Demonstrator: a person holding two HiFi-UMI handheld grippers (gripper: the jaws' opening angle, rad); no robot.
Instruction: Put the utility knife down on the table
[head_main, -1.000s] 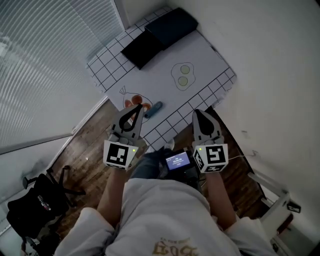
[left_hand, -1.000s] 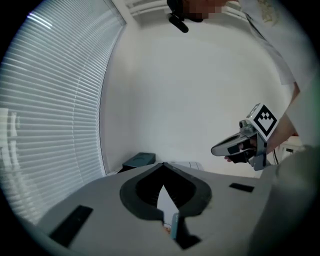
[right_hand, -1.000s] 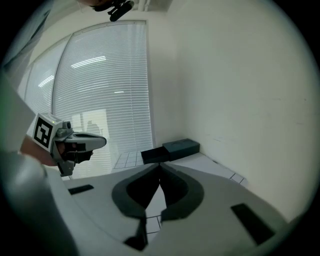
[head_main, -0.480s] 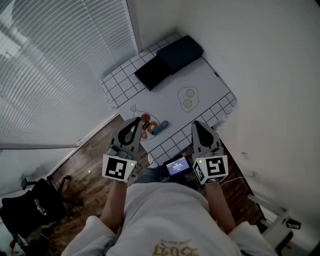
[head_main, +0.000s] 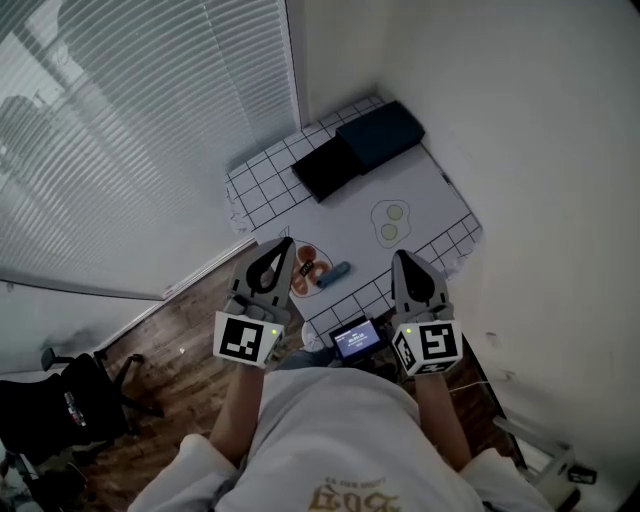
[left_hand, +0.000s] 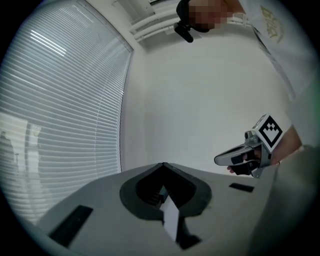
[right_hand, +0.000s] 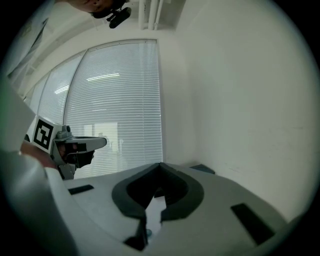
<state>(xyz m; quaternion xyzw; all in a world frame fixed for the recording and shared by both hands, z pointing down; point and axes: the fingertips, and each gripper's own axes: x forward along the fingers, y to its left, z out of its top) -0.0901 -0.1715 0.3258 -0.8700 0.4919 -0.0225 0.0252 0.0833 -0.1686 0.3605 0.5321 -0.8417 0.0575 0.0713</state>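
Observation:
The blue utility knife (head_main: 333, 274) lies on the grid-patterned table cloth (head_main: 262, 175) near the table's front edge, beside an orange-red item (head_main: 307, 270). My left gripper (head_main: 284, 243) hangs above the table's front left edge, shut and empty. The right gripper (head_main: 402, 256) is held level with it above the front right edge, also shut and empty. Neither touches the knife. In the left gripper view the jaws (left_hand: 163, 164) meet at their tips against a bare wall, and the right gripper (left_hand: 216, 160) shows off to the side. The right gripper view shows closed jaws (right_hand: 160, 164) and the left gripper (right_hand: 104, 142).
A black case (head_main: 328, 168) and a dark blue case (head_main: 380, 135) lie at the table's far end. A fried-egg picture (head_main: 391, 220) sits mid-table. Window blinds (head_main: 130, 130) stand left, a white wall (head_main: 540, 150) right. A small screen (head_main: 355, 338) hangs at the person's waist, and a black chair (head_main: 60, 405) stands on the wooden floor.
Both grippers have risen, still shut and empty. The table now looks smaller and farther below, with the knife lying where it was.

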